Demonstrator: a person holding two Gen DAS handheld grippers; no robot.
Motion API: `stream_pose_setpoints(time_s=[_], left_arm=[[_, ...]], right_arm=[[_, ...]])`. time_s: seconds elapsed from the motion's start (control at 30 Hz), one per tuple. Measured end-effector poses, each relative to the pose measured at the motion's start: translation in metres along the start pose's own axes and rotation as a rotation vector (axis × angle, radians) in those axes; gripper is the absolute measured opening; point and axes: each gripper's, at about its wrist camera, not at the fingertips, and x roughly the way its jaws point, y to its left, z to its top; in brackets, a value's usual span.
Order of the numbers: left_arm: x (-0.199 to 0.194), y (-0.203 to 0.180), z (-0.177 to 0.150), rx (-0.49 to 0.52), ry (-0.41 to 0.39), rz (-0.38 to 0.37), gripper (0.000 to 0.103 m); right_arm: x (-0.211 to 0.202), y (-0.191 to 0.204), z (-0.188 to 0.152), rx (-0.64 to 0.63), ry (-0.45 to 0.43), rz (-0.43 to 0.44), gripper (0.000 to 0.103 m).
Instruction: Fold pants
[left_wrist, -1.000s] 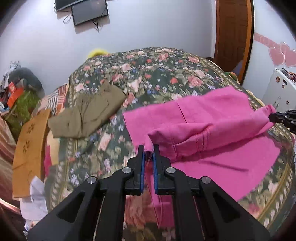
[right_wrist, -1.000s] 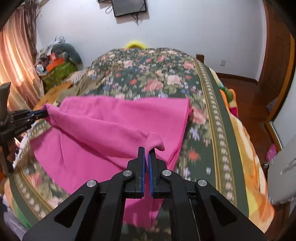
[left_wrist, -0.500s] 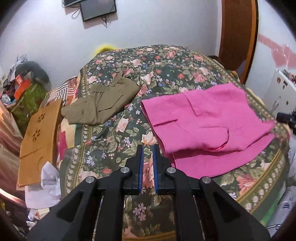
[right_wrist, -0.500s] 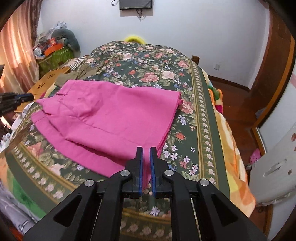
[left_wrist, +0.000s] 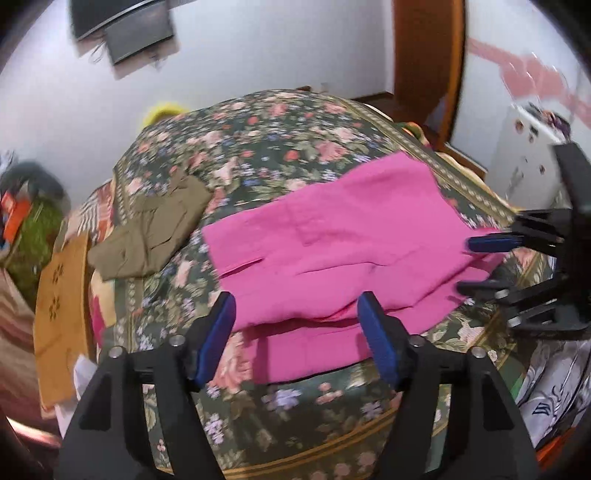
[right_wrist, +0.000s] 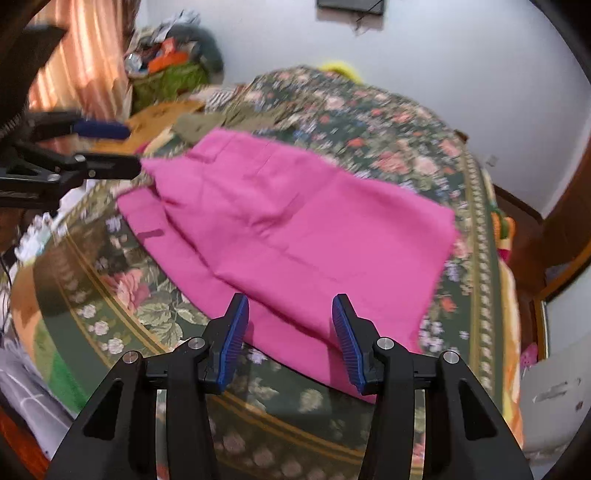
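Observation:
Pink pants (left_wrist: 332, 243) lie folded over on the floral bedspread (left_wrist: 266, 147), the upper layer set back from the near edge of the lower layer. They also show in the right wrist view (right_wrist: 295, 229). My left gripper (left_wrist: 297, 306) is open and empty, just above the near edge of the pants. My right gripper (right_wrist: 290, 314) is open and empty over the near right part of the pants. The right gripper shows at the right of the left wrist view (left_wrist: 472, 262), by the pants' end. The left gripper shows at the left of the right wrist view (right_wrist: 129, 147).
Folded olive-green pants (left_wrist: 151, 232) lie on the bed's left side. A tan wooden board (left_wrist: 59, 314) leans beside the bed on the left. A clutter pile (right_wrist: 166, 62) sits by the curtain. A wooden door (left_wrist: 428, 62) and a white cabinet (left_wrist: 524, 166) stand to the right.
A second ago both grippers held pink cloth raised. Half a second ago they were shut and empty, the pants lying flat. Now both are open and closer over the near edge.

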Motion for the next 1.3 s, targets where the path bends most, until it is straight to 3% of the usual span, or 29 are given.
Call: stream_pose_setpoints(time_s=[0.17,0.33,0.5,0.57,0.6,0.67,0.77,0.93,1.13,1.3], left_arm=[[0.021,-0.025,0.002,0.093,0.032,-0.016,0.076],[0.049,-0.042,-0.004,0.184,0.068,-0.003,0.076],[0.068,-0.036,-0.004,0.164,0.077,0.064,0.073],[0.069,-0.029,-0.001,0.132,0.063,0.071,0.051],[0.067,-0.025,0.001,0.114,0.054,0.069,0.046],[0.061,-0.02,0.002,0.089,0.035,0.054,0.023],[0.052,-0.021,0.001,0.093,0.019,0.028,0.016],[0.04,-0.031,-0.009,0.118,0.021,0.019,0.015],[0.032,-0.034,-0.02,0.079,0.047,-0.004,0.015],[0.017,-0.029,-0.031,0.043,0.067,-0.03,0.028]], right_arm=[[0.029,0.003,0.001,0.02,0.065,0.023,0.043],[0.032,-0.006,0.008,0.064,0.048,0.069,0.011],[0.023,-0.014,0.014,0.107,0.012,0.086,0.006],[0.022,-0.015,0.016,0.101,0.001,0.085,0.005],[0.02,-0.014,0.016,0.095,-0.004,0.081,0.005],[0.017,-0.015,0.016,0.098,-0.012,0.084,0.005],[0.012,-0.016,0.016,0.104,-0.02,0.091,0.005],[0.002,-0.013,0.011,0.105,-0.021,0.088,0.005],[-0.005,-0.007,0.0,0.094,-0.002,0.084,0.005],[-0.011,-0.003,-0.006,0.085,0.027,0.056,0.006]])
